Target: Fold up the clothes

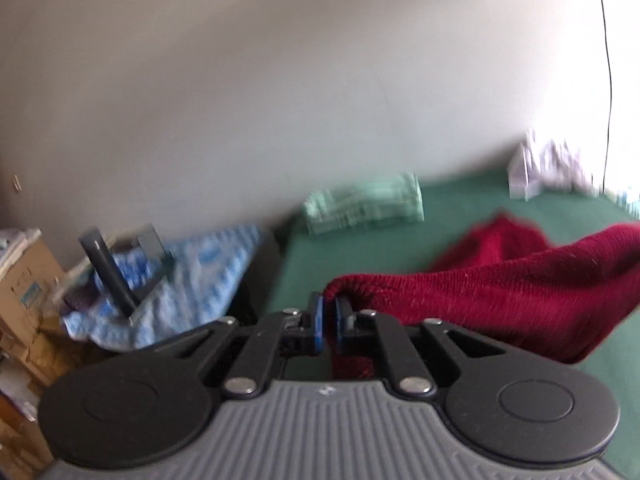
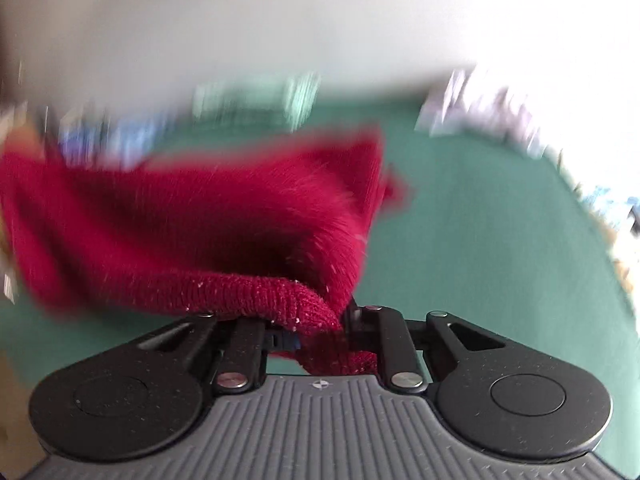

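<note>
The red knitted garment hung slung between the two tools above the green table, its near part lifted and its far part trailing toward the cloth-covered surface. The left tool was pinched on a ribbed edge of the knit, blue pads closed narrowly with fabric between them. In the right wrist view the right tool likewise clamped a thick rolled hem of the garment, which draped over its left finger; that view was heavily blurred. The knit appeared soft, limp and stretchy, moderately light but bulky, and likely to sag and elongate wherever unsupported; its coarse ribbing probably gripped well against the pads. Hems and corners offered the firmest holds, since a mid-panel pinch would gather loose stitches. A folded pale green towel lay at the far edge of the table, a blue-and-white cloth to the left, and crumpled white fabric at far right.
</note>
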### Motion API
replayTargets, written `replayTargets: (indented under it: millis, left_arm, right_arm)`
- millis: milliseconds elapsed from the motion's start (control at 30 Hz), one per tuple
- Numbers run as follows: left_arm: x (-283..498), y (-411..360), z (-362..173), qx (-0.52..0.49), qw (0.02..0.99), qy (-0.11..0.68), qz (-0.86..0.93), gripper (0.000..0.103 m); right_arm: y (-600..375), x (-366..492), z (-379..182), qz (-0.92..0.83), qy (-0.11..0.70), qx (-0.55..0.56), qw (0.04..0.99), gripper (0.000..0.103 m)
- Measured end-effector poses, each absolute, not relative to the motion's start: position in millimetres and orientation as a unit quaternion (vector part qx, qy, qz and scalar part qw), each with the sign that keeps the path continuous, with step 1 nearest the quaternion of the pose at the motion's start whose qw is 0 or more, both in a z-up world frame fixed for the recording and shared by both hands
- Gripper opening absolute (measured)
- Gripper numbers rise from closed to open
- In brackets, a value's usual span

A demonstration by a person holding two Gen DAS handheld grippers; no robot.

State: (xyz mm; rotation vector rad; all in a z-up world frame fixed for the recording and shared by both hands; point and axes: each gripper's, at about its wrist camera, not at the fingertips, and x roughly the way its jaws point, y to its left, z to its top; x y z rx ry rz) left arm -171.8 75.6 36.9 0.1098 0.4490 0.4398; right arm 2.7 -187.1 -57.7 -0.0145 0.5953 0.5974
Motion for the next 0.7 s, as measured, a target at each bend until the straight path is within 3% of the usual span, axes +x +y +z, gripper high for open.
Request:
replayTargets:
  millis: [167, 300, 533, 633, 700]
  left_arm:
    - [-196, 82, 116, 0.072, 0.975, 0.091, 0.189, 0.007]
    - [-214, 85, 168, 0.087, 0.985, 0.011, 0.146, 0.008]
    - [-188, 108, 164, 0.075, 0.992, 0.043, 0.090, 0.012]
    - [-175, 118, 160, 0.068, 0.994, 0.061, 0.066, 0.013]
    - [-166, 126, 157, 0.064, 0.994, 0.073, 0.050, 0.021]
  right_arm:
    - [-216, -21, 76, 0.312, 0.128, 0.075, 0.939, 0.015]
    - [-216, -63, 137, 0.290, 0.036, 0.078, 0.953, 0.015]
    - [-222, -118, 184, 0.254, -0.024, 0.117, 0.960, 0.016]
    - [-212, -125, 175, 0.222, -0.008, 0.093, 0.970, 0.016]
    - [-205, -113, 158, 0.206, 0.031, 0.097, 0.973, 0.016]
